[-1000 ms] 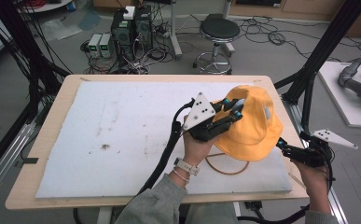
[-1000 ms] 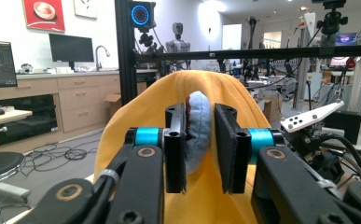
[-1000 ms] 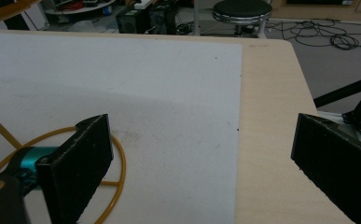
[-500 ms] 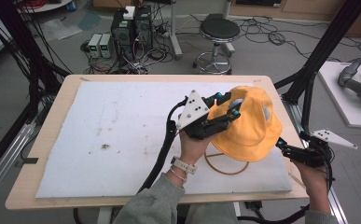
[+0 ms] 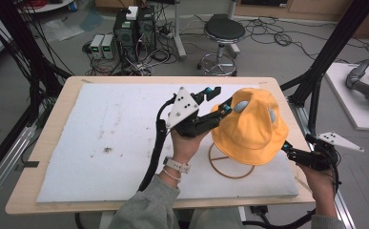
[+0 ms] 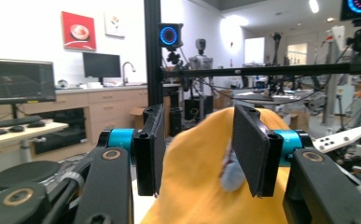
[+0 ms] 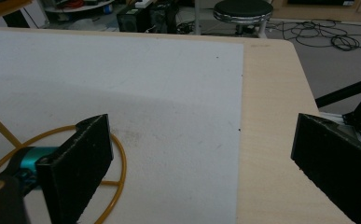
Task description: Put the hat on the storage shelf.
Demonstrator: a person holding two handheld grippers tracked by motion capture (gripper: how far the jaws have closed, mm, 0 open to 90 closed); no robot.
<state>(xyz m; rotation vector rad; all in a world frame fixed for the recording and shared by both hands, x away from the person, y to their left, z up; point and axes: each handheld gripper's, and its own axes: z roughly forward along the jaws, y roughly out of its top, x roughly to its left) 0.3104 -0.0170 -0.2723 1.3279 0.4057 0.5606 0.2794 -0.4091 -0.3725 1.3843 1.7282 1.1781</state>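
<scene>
Left gripper (image 5: 215,99) spread wide, jaws either side of the hat (image 5: 251,126) crown, pads apart from the cloth as far as can be told. Hat perched on a wire stand (image 5: 230,162), dead ahead of the left jaws, brim drooping toward the right gripper (image 5: 287,149). Right gripper also spread, empty, low beside the brim, aimed past the stand's ring (image 7: 115,179) across the mat (image 5: 125,138). Left clearly nearer. Stand stem hidden under the hat; contact hard to judge.
</scene>
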